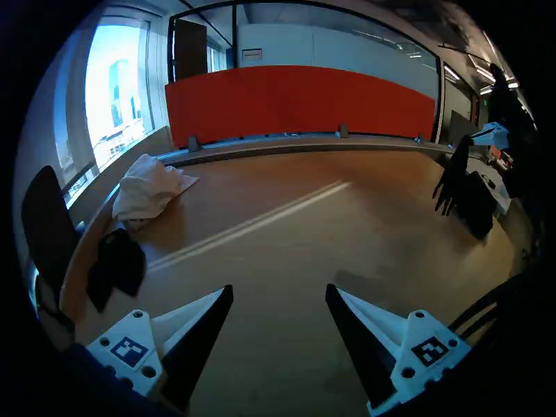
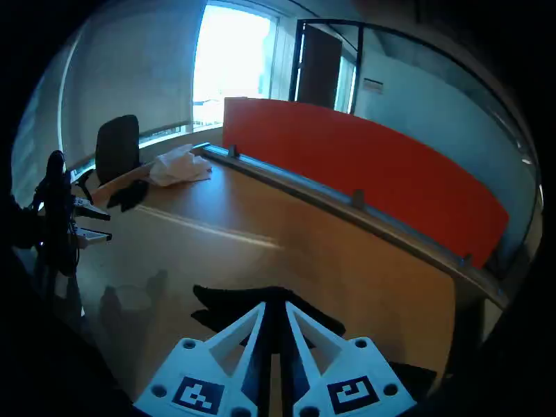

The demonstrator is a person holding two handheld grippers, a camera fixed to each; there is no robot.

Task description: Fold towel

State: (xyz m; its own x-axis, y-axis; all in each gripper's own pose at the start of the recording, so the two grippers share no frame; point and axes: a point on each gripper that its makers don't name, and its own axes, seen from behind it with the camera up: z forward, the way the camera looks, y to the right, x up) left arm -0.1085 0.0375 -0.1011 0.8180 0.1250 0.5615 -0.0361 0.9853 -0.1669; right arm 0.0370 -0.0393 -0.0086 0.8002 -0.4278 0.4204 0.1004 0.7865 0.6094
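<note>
The right gripper's point(image 2: 276, 306) fingers are drawn together with barely a slit between them, and a dark towel point(image 2: 316, 321) spreads out on both sides of their tips, so they appear to be pinching it. The left gripper's point(image 1: 278, 288) fingers stand wide apart with nothing between them, over bare wooden worktop point(image 1: 313, 229). In the left gripper view the dark towel point(image 1: 455, 182) is at the far right, hanging from the other gripper with its long axis running top to bottom and a ragged lower edge; whether that edge touches the worktop cannot be told. It lies well apart from the open fingers, so the coming move probably turns on the left gripper crossing to the right to take a free corner while the right one keeps its hold. Farther out, a crumpled white towel point(image 1: 147, 187) sits at the far left corner, a second dark cloth point(image 1: 115, 267) lies on the left edge nearer in, and a red partition point(image 1: 299, 101) runs along the far side.
</note>
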